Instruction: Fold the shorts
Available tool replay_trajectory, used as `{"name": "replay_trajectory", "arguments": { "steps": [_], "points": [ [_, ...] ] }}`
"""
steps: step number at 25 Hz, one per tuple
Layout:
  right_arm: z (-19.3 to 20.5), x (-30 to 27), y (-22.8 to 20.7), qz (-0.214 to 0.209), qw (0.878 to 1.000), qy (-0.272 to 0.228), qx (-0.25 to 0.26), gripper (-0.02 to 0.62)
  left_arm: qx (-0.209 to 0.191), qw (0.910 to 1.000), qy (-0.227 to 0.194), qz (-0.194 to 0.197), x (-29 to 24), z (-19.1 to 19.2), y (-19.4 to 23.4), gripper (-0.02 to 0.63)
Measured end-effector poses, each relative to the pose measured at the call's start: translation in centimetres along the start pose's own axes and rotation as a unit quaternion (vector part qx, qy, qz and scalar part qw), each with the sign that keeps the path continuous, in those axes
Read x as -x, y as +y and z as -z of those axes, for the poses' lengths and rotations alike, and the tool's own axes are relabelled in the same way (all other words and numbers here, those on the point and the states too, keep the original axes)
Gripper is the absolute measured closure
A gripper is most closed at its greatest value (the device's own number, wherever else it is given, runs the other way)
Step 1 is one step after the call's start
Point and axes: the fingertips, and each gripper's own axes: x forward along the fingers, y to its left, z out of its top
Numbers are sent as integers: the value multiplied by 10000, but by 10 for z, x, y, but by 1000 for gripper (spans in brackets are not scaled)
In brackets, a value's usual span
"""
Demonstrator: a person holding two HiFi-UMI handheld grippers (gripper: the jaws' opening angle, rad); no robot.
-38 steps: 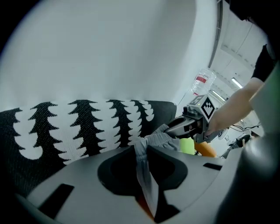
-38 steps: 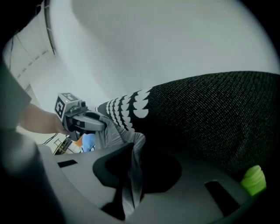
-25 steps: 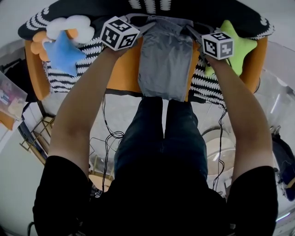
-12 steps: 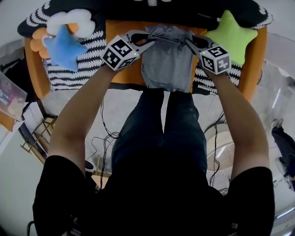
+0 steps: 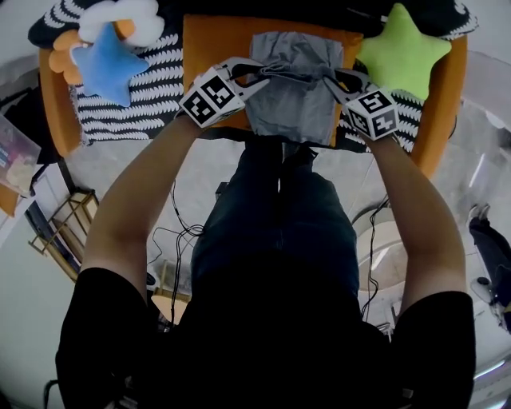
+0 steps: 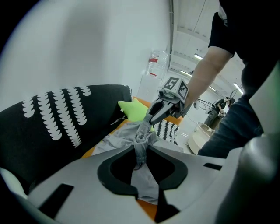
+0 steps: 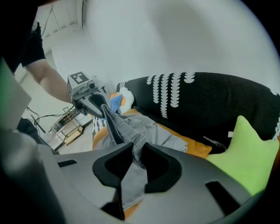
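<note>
Grey shorts (image 5: 291,108) lie on the orange sofa seat (image 5: 209,44), their near end hanging over the front edge. My left gripper (image 5: 262,73) is shut on a bunched edge of the shorts at their left side. In the left gripper view the cloth (image 6: 120,133) is pinched between the jaws (image 6: 141,148). My right gripper (image 5: 329,76) is shut on the matching edge at the right. The right gripper view has grey fabric (image 7: 151,131) caught between its jaws (image 7: 136,153). The held edge is lifted above the rest of the shorts, stretched between both grippers.
A green star pillow (image 5: 403,52) sits at the right of the seat; a blue star pillow (image 5: 108,68) and a white cloud pillow (image 5: 120,16) sit at the left. A black-and-white striped blanket (image 5: 152,84) covers part of the sofa. Cables (image 5: 180,240) and a wooden rack (image 5: 56,240) are on the floor.
Both grippers have come from the back of the seat toward the front edge, carrying the held edge of the shorts over the rest of the cloth.
</note>
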Motion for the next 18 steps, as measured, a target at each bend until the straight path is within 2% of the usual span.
{"name": "replay_trajectory", "arguments": {
  "steps": [9,18],
  "points": [
    [53,7,40,-226,9985,218,455,518,-191,9986,491,5,-15,52,-55,517],
    [91,6,74,-477,9904,558,1174,517,-160,9978,638,-62,-19,86,-90,518]
  ]
}}
